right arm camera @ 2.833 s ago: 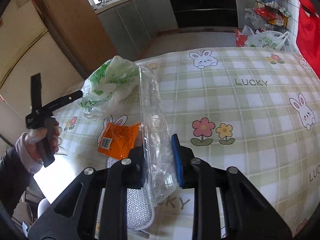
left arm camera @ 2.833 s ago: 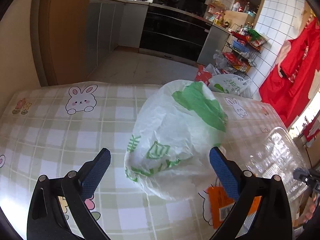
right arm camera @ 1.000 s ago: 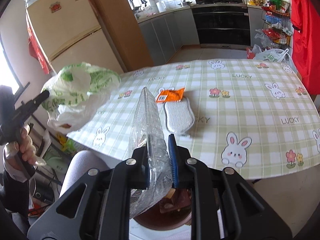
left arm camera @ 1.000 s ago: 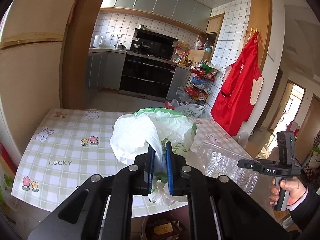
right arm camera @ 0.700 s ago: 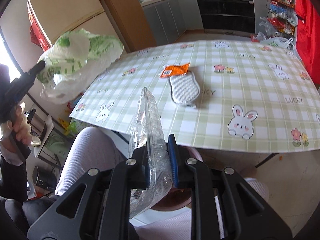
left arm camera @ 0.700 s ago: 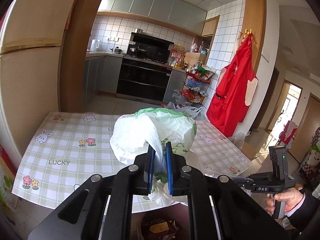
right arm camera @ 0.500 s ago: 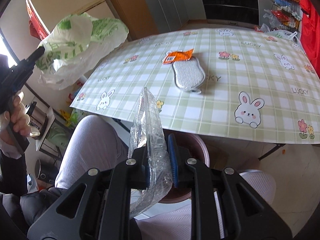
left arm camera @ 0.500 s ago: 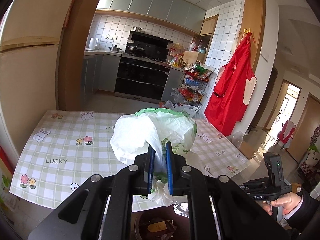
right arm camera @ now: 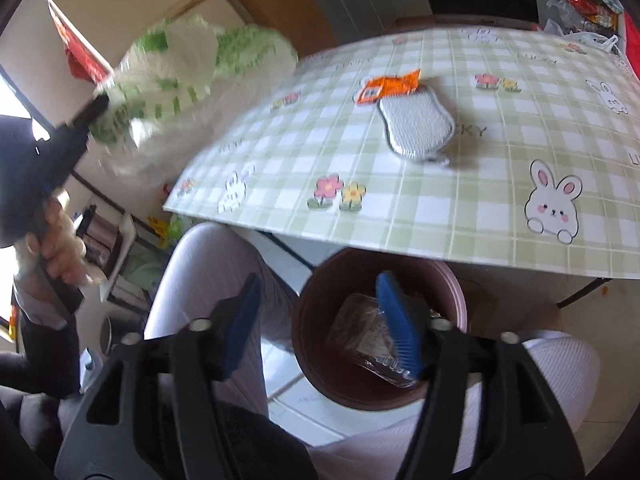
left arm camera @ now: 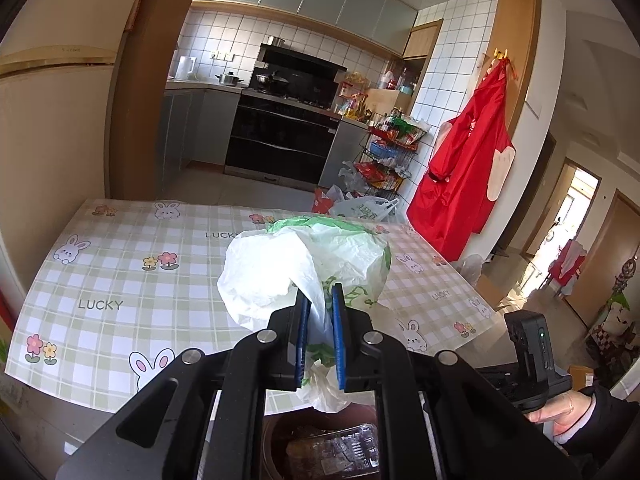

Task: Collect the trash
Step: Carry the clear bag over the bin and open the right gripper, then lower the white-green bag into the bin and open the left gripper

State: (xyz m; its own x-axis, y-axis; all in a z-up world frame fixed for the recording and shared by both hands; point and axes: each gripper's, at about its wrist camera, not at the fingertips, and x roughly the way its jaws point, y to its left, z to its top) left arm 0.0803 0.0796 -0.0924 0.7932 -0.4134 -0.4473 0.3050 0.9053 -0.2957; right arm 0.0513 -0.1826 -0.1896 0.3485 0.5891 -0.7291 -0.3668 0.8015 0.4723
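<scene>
Now clear tray [right arm camera: 372,336] below open fingers [right arm camera: 394,316]

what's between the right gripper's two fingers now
Nothing is gripped: in the right wrist view the right gripper has just been opening, and the clear plastic container lies below in the brown bin.

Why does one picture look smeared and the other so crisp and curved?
Right wrist view: motion blur smears the plastic bag and the hand at the left, while the bin below reads fairly clearly. Left wrist view: sharp, but the fisheye lens bends the walls and table; daylight glares in the doorway at right.
</scene>
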